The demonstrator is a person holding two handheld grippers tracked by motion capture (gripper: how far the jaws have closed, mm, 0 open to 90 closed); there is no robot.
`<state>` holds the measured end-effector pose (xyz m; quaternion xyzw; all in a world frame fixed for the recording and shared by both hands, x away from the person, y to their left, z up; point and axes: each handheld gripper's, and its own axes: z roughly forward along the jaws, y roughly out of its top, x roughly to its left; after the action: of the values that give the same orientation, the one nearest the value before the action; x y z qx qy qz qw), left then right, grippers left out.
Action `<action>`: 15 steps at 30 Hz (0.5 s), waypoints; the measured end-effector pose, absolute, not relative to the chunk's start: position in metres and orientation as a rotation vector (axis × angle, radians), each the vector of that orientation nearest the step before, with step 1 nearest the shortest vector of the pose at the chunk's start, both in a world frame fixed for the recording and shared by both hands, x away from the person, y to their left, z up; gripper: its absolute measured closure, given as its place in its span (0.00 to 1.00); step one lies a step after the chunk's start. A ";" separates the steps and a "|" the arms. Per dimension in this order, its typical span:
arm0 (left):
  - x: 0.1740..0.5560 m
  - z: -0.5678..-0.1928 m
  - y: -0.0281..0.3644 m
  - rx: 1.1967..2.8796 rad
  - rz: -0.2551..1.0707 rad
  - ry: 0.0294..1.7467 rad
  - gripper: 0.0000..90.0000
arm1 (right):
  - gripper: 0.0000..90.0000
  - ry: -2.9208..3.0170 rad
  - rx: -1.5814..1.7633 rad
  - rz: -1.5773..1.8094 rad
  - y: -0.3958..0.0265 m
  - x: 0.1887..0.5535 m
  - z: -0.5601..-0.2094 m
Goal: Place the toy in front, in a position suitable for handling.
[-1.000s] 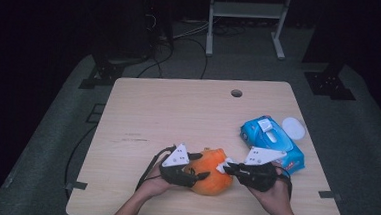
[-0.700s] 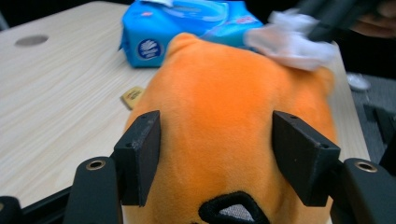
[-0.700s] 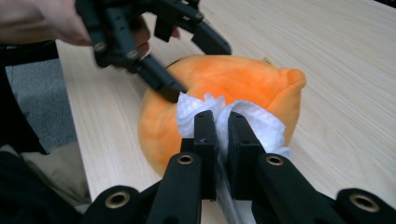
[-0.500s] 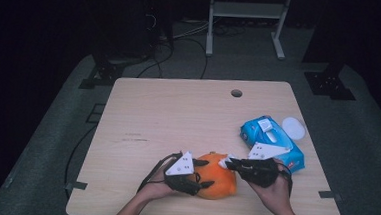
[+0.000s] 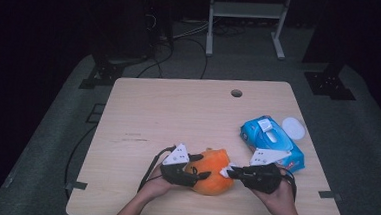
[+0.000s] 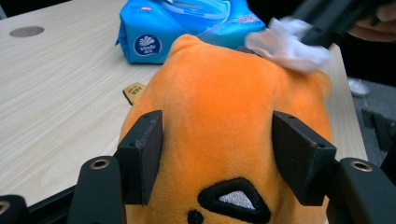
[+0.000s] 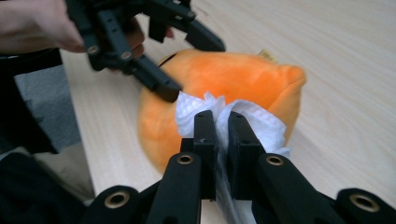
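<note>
- My left gripper has the orange plush between its jaws, which have just been closing in; the pads press into its sides, so it's grasped. The plush sits on the table near the front edge, between my two hands.
- My right gripper is clenched on a white wipe, which touches the top of the plush.
- Risk one — the plush is soft, and the left hold is around its face end only. If I rub hard, I expect it to squash and twist out of the pads.
- Risk two: the wipe is thin and bunched (little of it pokes past the jaws), so a firm stroke could drag hard plastic over the fabric, or pull the wipe free.
- Risk three — the plush lies close to the table edge; a push towards me could tip it off.
- Pose: both hands come in low from the front, grippers roughly level and aimed inward at each other, left hand beneath its gripper, right hand likewise. The blue wipe pack lies just beyond the right gripper.
</note>
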<state>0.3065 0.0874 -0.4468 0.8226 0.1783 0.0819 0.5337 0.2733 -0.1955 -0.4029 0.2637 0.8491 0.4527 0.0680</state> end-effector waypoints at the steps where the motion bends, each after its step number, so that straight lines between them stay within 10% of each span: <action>1: 0.306 -0.447 0.087 1.958 0.196 0.424 0.41 | 0.92 2.570 0.788 1.360 -0.196 0.274 -0.403; 15: 0.283 -0.446 0.068 2.021 0.292 0.116 0.39 | 0.92 2.463 0.902 1.387 -0.201 0.298 -0.401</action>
<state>0.2830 0.0682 -0.4459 0.8434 0.0485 0.1218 0.5211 0.2979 -0.2012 -0.4011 0.3029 0.8269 0.4657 0.0872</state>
